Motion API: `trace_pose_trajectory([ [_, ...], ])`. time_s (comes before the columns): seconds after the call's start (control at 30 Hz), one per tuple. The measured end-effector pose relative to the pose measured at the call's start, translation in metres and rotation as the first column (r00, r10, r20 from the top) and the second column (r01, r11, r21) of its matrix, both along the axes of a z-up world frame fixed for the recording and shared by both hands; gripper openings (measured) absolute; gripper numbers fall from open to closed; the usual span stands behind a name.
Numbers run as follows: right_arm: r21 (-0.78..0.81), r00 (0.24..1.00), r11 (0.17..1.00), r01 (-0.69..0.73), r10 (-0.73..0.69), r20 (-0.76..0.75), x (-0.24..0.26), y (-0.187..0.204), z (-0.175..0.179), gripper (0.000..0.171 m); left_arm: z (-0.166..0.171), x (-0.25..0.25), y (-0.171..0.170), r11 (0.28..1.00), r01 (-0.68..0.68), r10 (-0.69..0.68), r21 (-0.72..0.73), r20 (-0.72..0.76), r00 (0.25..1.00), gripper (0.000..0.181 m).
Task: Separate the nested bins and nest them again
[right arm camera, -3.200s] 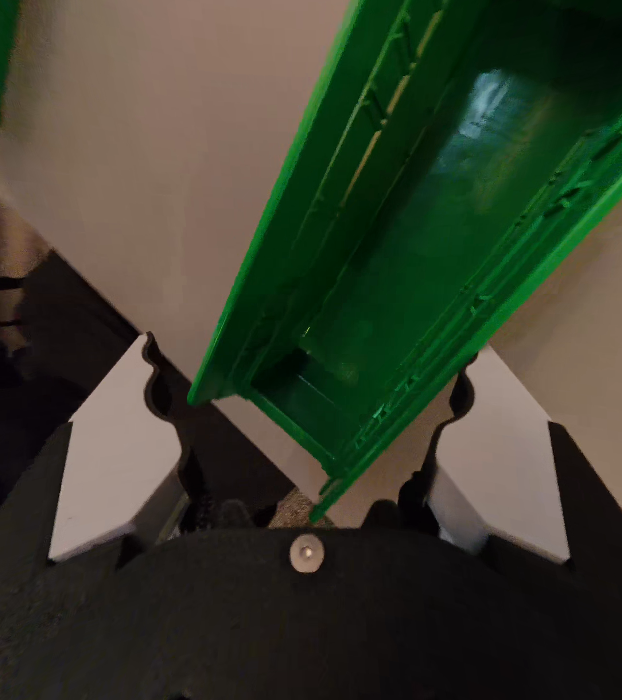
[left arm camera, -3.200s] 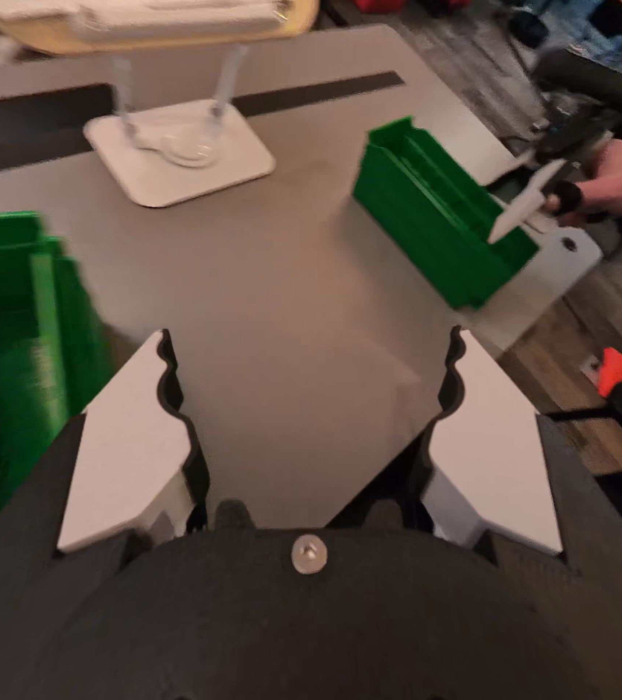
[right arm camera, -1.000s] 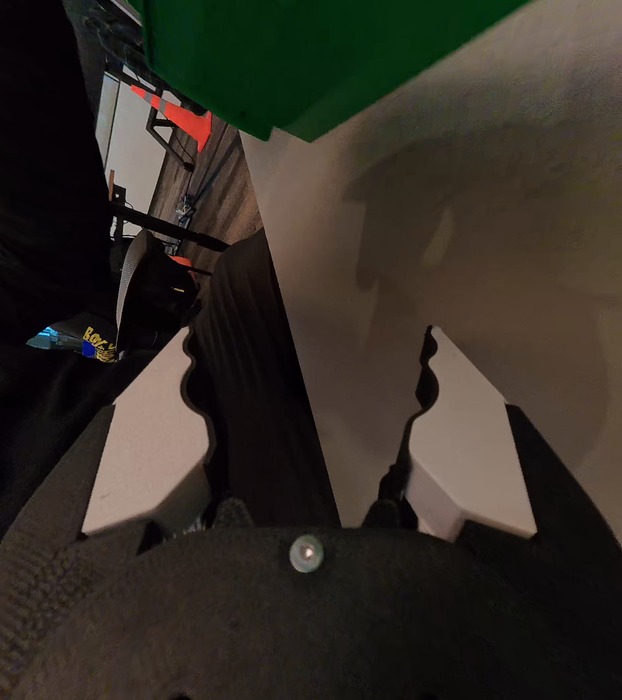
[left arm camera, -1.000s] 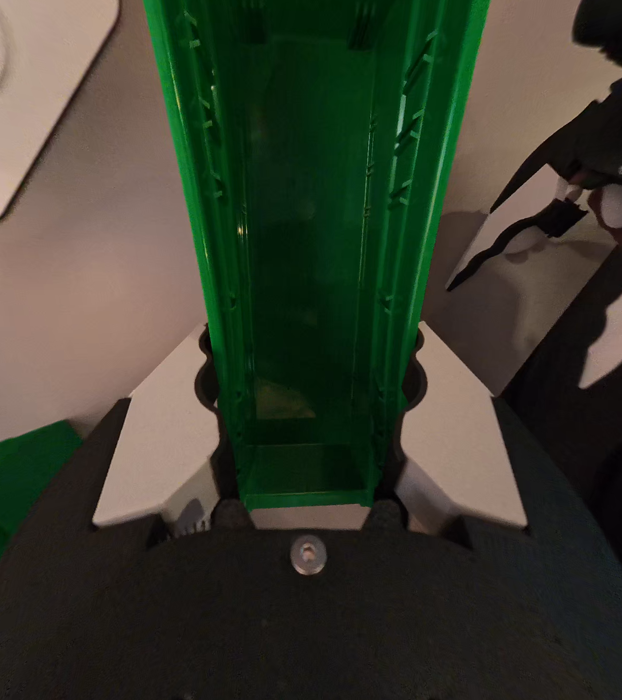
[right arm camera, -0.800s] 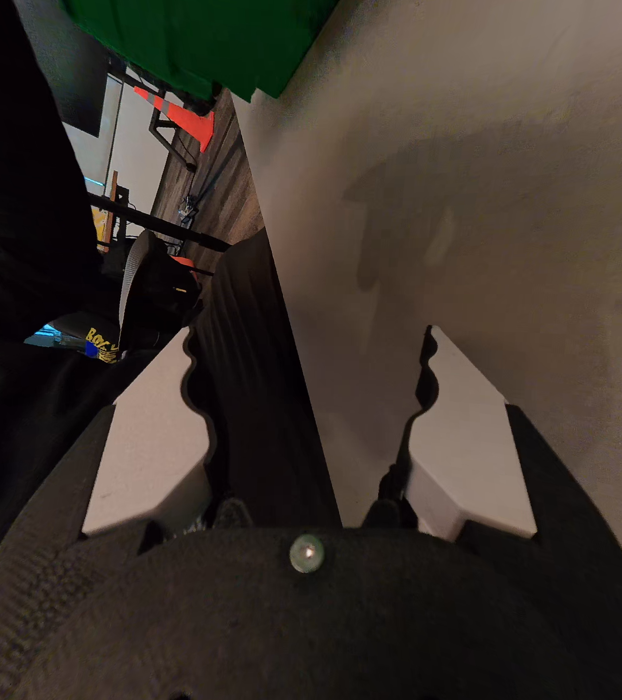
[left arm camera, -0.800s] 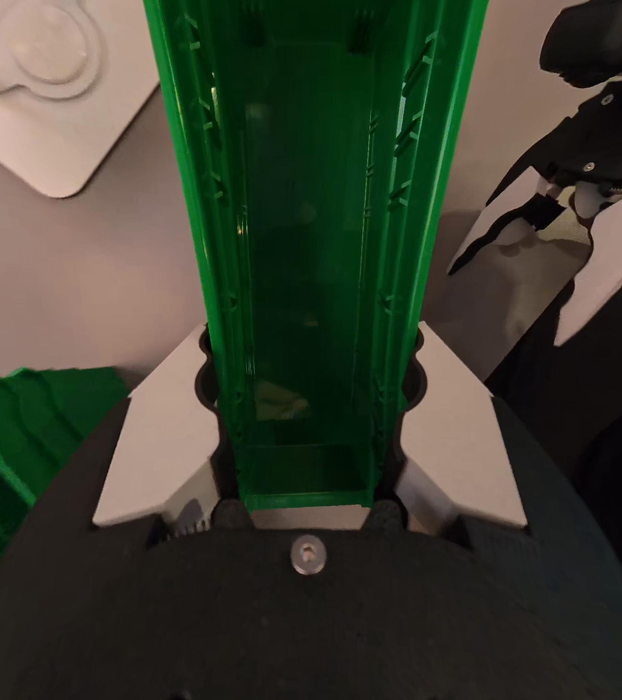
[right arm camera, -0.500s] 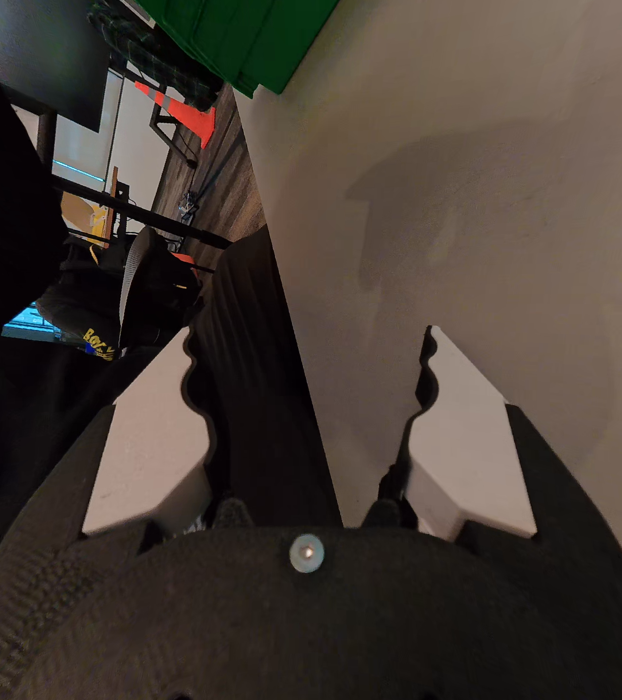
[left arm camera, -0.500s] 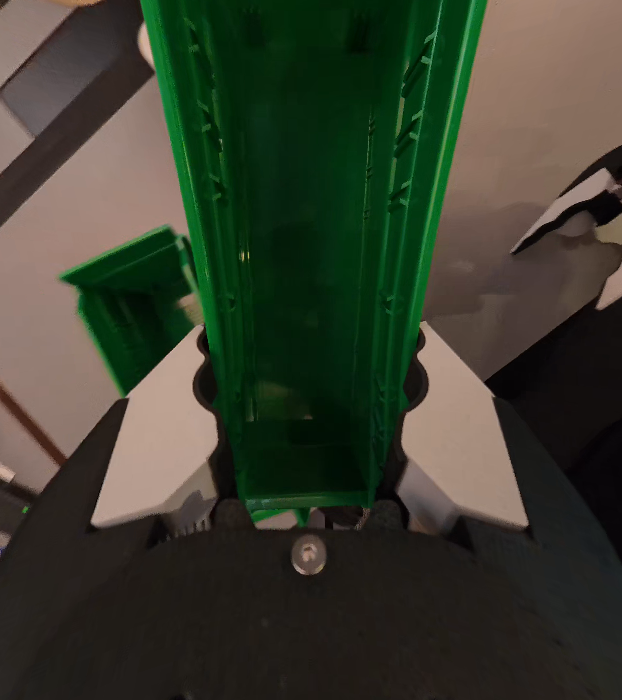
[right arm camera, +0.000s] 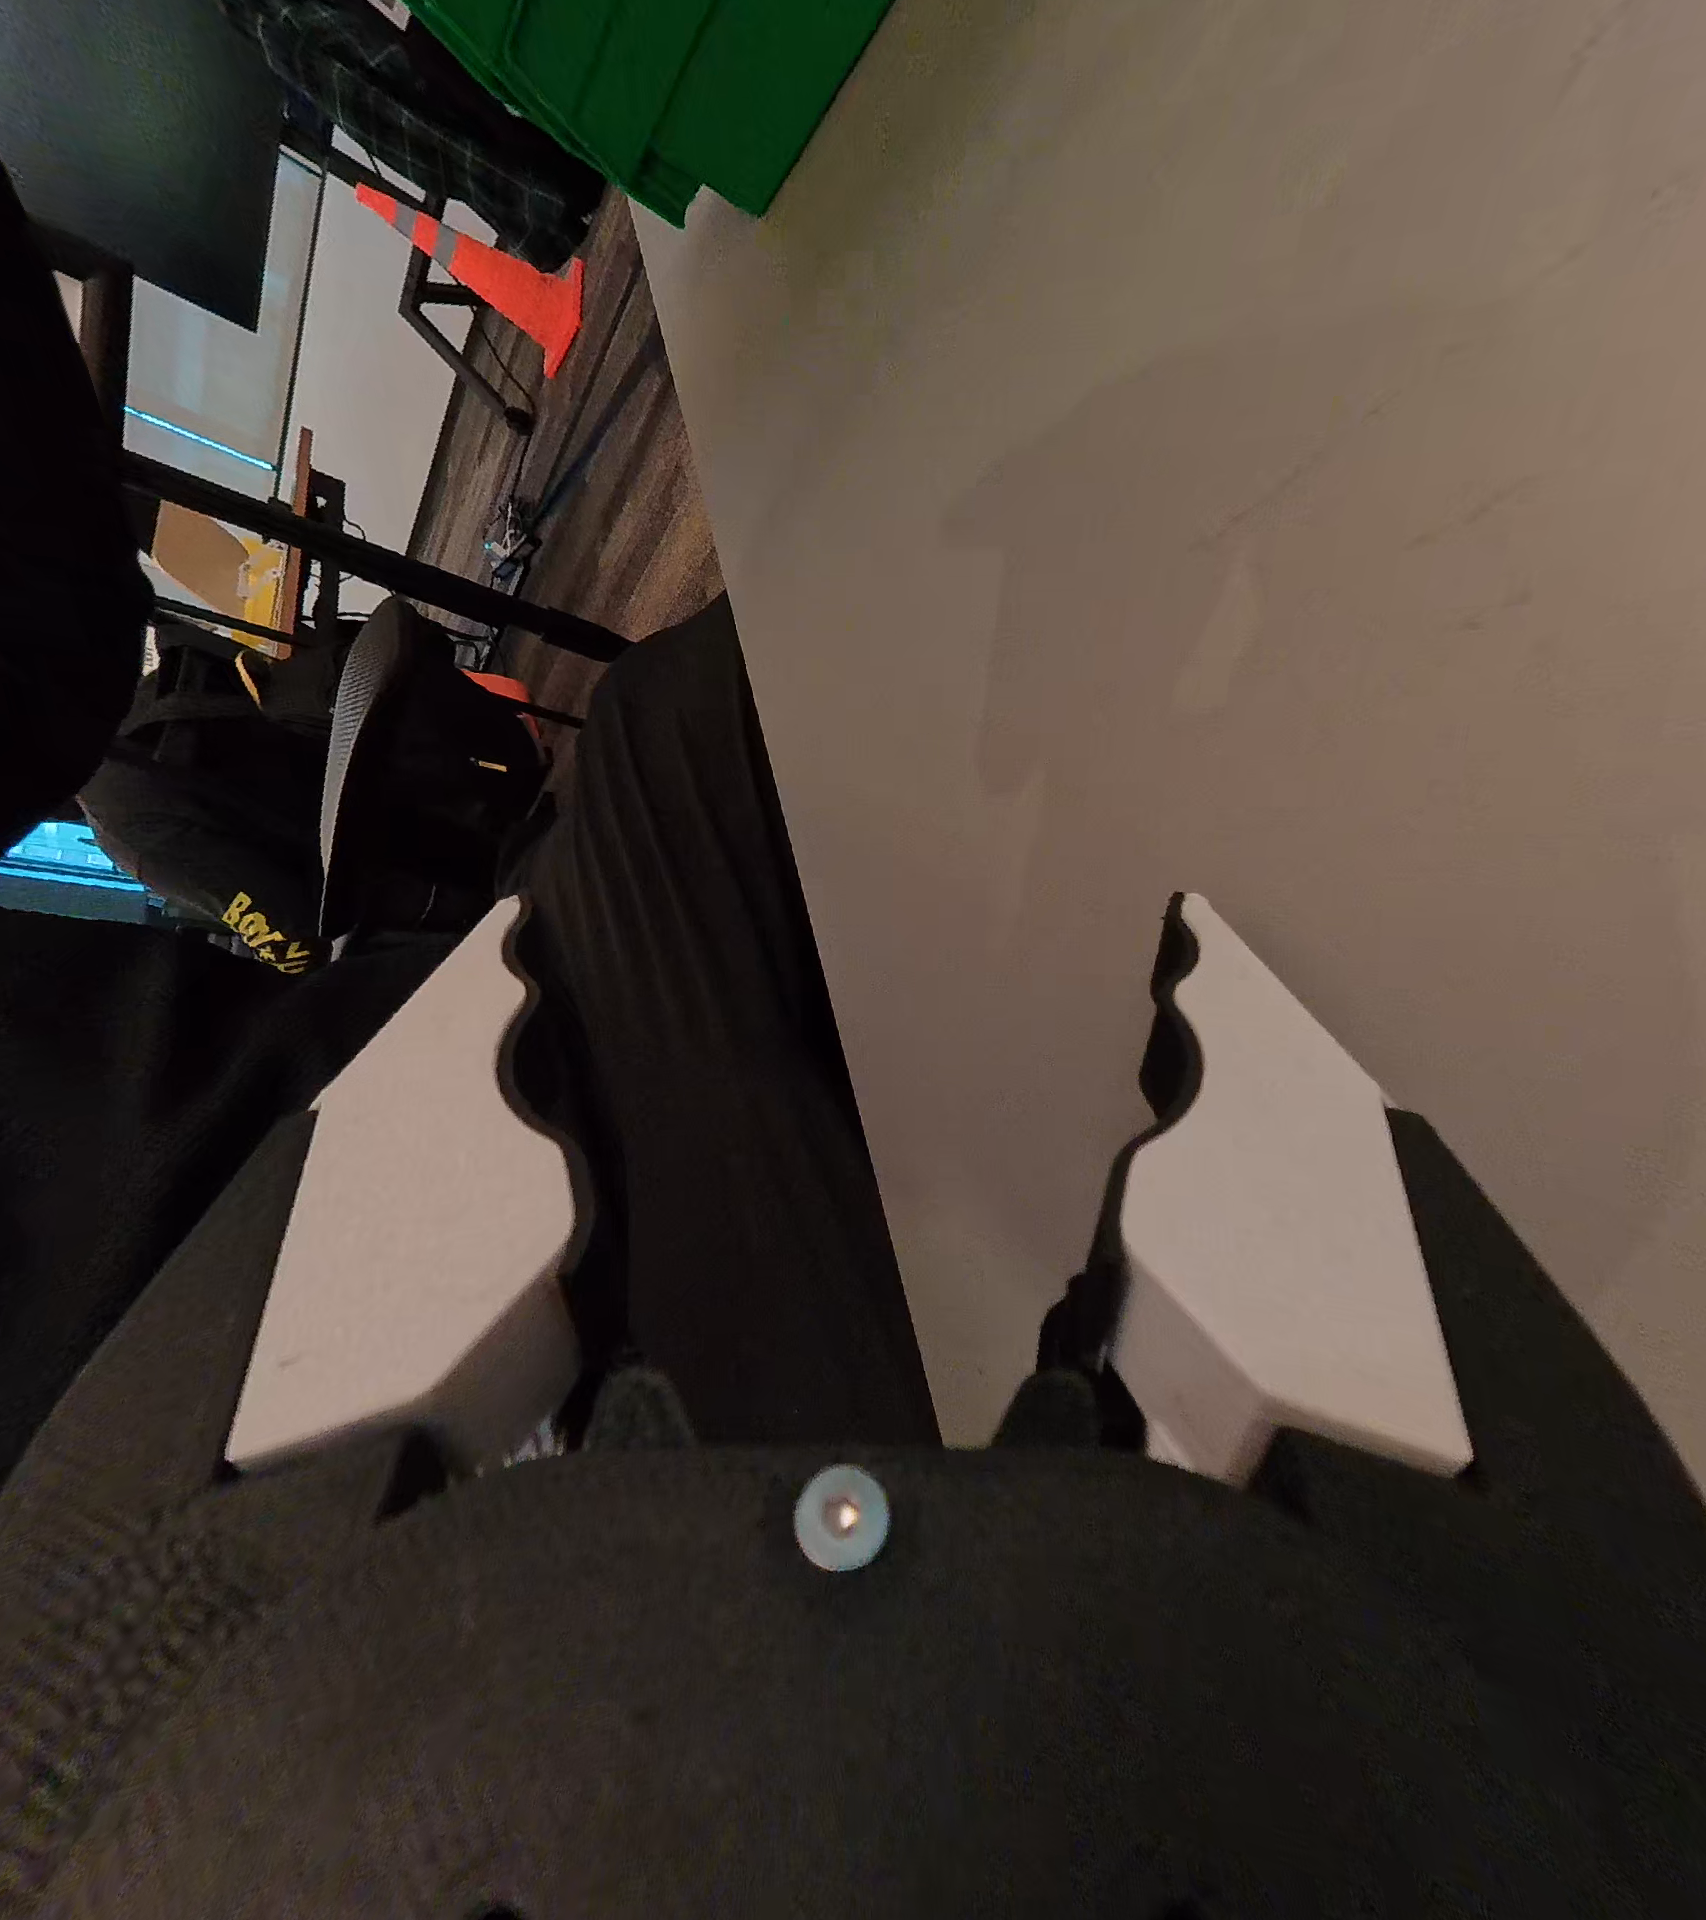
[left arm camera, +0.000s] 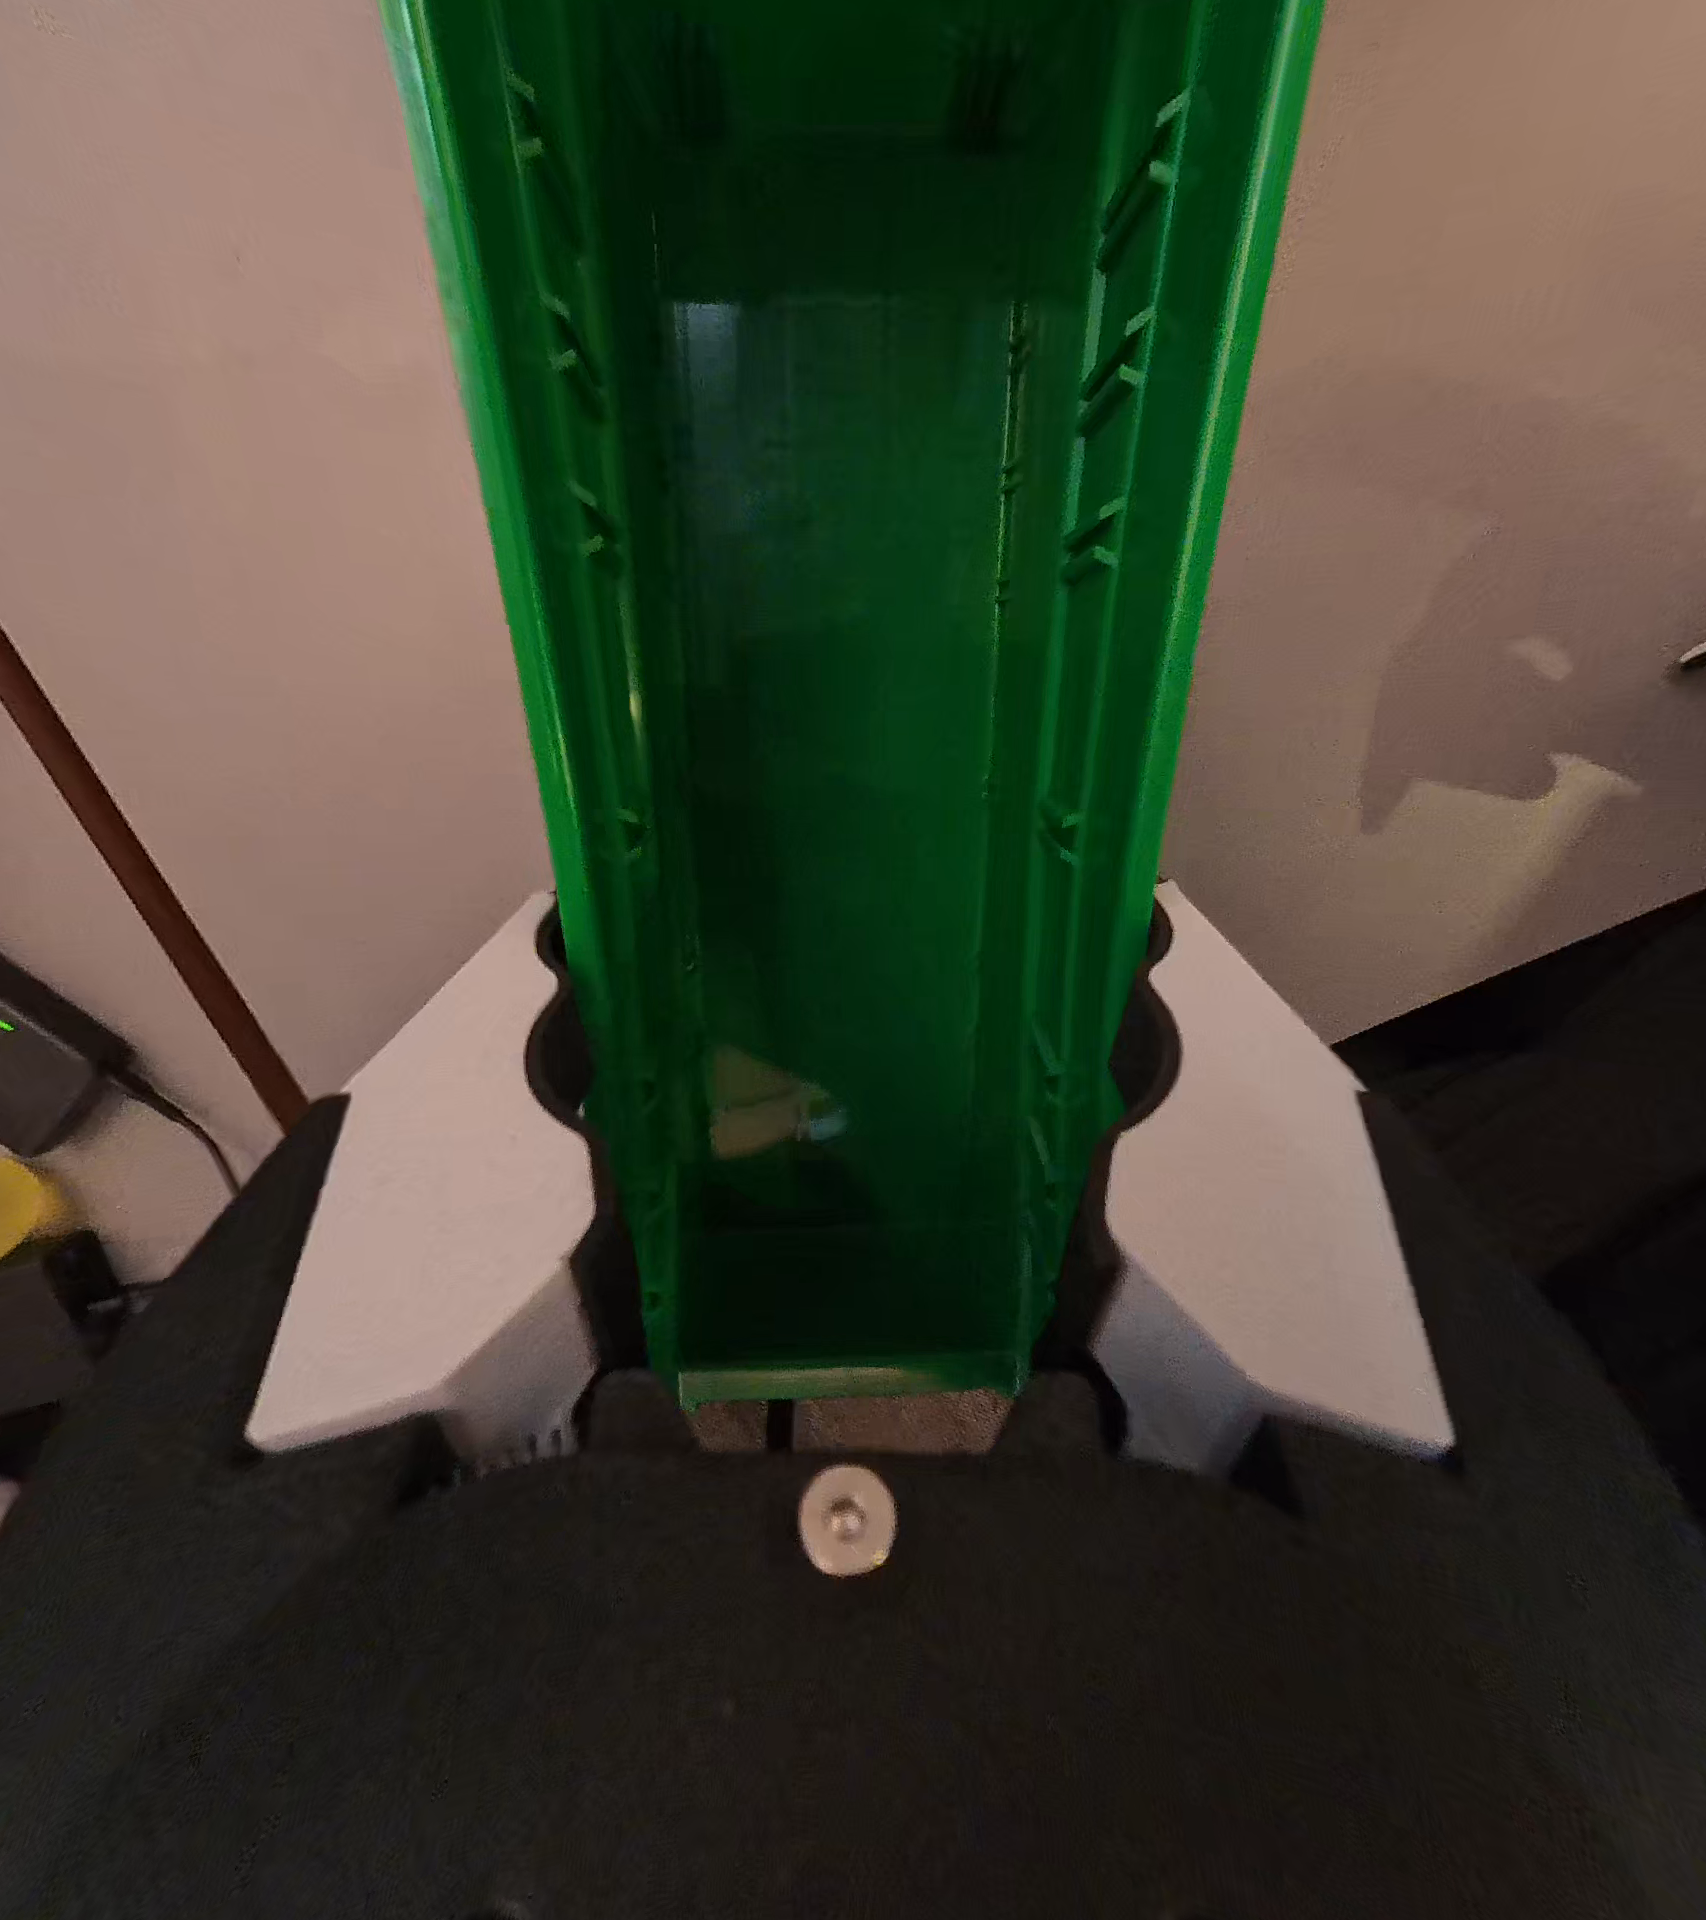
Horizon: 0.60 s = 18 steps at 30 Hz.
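left fingers [left arm camera: 558, 1153]: clamped on both long walls of the green bin [left arm camera: 844, 727], near its end; bin lifted, open side to camera.
right fingers [right arm camera: 1244, 1122]: spread, empty, low over the surface [right arm camera: 1348, 520].
other bin [right arm camera: 683, 94]: on the surface's far edge in the right view, well apart.
change: 3.2 s ago left was empty, right straddled the bin; now handed over.
also: second bin gone from left view since 0.5 s ago.
task: likely carrying to re-nest.
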State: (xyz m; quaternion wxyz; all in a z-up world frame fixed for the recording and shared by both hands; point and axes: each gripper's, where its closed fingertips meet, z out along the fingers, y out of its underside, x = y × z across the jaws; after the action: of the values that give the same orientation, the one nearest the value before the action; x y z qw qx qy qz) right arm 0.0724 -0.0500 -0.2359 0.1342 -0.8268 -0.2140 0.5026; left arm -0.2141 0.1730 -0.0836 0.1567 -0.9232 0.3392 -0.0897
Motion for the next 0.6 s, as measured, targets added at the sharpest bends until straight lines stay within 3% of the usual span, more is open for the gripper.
trace_pose_trajectory([
  [0.33,-0.013,1.000,1.000,-0.013,0.014,0.004,-0.001,-0.003,-0.004,0.114,-0.054,-0.007,0.005,0.994,-0.002,-0.008,-0.109,-0.096,0.995,0.107],
  [0.6,-0.021,1.000,1.000,-0.018,0.018,0.002,0.000,-0.003,-0.006,0.114,-0.053,-0.003,0.009,0.997,0.027,-0.030,-0.079,-0.049,0.998,0.101],
])
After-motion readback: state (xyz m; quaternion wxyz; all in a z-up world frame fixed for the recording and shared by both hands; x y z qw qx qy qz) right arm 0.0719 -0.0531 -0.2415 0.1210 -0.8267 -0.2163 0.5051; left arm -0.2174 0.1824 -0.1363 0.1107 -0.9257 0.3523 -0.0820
